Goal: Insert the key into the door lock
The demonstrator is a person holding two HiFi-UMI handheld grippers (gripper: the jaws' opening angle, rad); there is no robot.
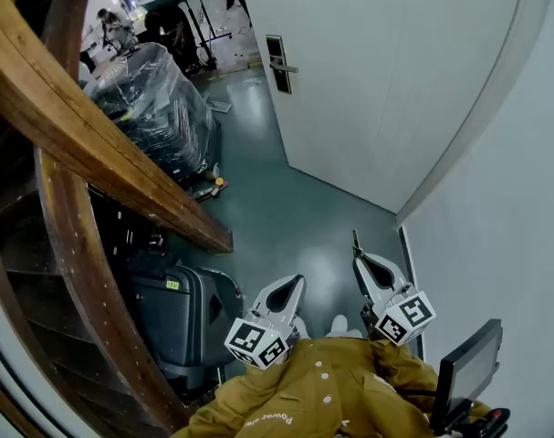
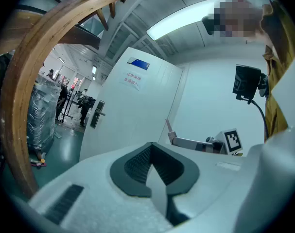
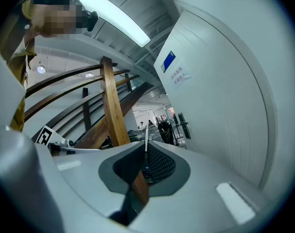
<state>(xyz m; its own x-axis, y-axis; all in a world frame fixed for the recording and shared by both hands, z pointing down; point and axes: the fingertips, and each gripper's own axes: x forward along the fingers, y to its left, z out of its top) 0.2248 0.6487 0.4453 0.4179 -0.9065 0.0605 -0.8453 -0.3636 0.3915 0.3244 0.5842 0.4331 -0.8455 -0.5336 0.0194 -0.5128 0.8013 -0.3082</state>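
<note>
White door (image 1: 377,80), teal floor (image 1: 277,199)

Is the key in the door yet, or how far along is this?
Done: the right tongs grip the key, blade sticking out. In hand: the approach; the lock is away across the floor. Still to do: reach it and push the key in. The left tongs are shut, empty.

On the door (image 2: 132,115), at twelve o'clock in the left gripper view, a blue plate (image 2: 138,63) sits above a white notice (image 2: 131,79) with red characters; neither can be read. At six o'clock in the head view, pale lettering (image 1: 267,420) on the mustard jacket (image 1: 350,391) begins "Power"; the rest is unclear. The green sticker (image 1: 173,284) on the dark case (image 1: 162,322) is illegible.
</note>
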